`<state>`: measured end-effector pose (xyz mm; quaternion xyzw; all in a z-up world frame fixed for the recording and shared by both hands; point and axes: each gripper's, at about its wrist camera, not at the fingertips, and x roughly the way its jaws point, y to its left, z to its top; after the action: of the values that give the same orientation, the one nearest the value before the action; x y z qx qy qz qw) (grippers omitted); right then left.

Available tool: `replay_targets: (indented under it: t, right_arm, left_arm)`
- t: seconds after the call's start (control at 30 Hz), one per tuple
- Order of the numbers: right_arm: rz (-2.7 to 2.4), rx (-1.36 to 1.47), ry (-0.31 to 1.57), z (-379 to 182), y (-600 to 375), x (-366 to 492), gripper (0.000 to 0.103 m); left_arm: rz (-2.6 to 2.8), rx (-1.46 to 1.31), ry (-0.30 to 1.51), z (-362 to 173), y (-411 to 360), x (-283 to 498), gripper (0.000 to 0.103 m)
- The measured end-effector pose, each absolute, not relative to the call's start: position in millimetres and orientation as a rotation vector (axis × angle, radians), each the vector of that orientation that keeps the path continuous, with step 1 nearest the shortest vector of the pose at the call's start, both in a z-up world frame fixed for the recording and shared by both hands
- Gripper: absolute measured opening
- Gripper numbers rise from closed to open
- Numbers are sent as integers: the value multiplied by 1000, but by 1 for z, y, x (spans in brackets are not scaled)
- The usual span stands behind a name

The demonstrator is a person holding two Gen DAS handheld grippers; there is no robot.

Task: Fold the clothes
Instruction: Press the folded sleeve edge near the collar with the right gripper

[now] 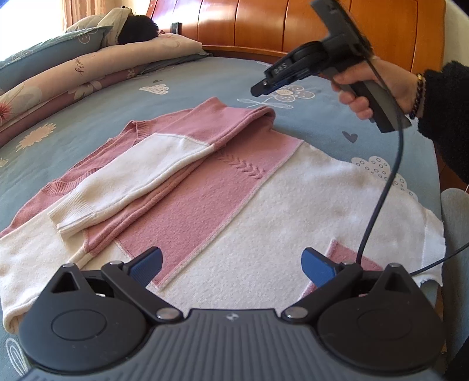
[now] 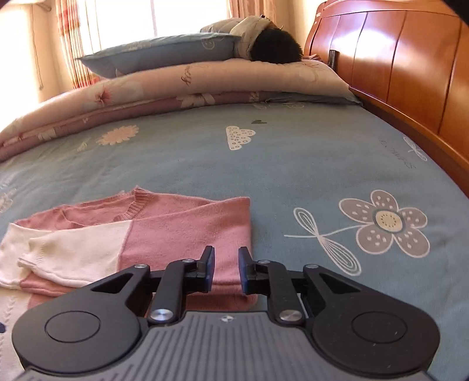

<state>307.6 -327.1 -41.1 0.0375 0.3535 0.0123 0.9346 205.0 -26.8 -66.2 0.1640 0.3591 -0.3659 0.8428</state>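
One bed [image 2: 205, 164] fills both views, covered by a blue-grey sheet printed with flowers, clouds and small hearts. One orange wooden headboard [image 2: 395, 73] of vertical panels runs along its far right side. At the far left lies one folded quilt [image 2: 176, 85] in cream and pink, with one blue-grey pillow [image 2: 158, 52] on top and a beige garment with a dark furry trim [image 2: 275, 47] beside the pillow. One curtained window [image 2: 176, 14] stands behind them.

One sweater [image 1: 263, 211], pink and white, lies flat on the near part of the bed. Two sleeves are folded across its body: a pink one [image 1: 243, 117] from the right and a white one [image 1: 132, 181] ending at a ribbed cuff to the near left. The ribbed neckline sits at the far end.

Two tools are in view. The left tool [image 1: 231, 268] hangs over the sweater's near white part with its two blue pads spread wide and nothing between them. The right tool [image 1: 258, 88] is held above the bed, just beyond the folded pink sleeve, by one hand [image 1: 360, 88] with a dark sleeve and a beaded bracelet. In its own view the right tool [image 2: 226, 271] has its two pads drawn near each other with a narrow gap, and no cloth between them. One dark cable [image 1: 390, 175] hangs from its handle across the sweater.
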Motion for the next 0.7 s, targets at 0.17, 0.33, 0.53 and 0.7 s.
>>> replay_targets:
  t: [0.17, 0.33, 0.53, 0.7]
  right_arm:
    - [10, 39, 833, -84, -325, 318, 20]
    - [26, 53, 813, -64, -323, 316, 19]
    - [60, -5, 838, -77, -314, 313, 20]
    - [103, 51, 836, -61, -305, 320, 21]
  left_arm:
    - [-774, 339, 765, -68, -25, 207, 101]
    - [-771, 338, 772, -69, -25, 209, 101]
    - [-764, 342, 777, -71, -25, 209, 101]
    - [-759, 338, 772, -70, -23, 210, 101]
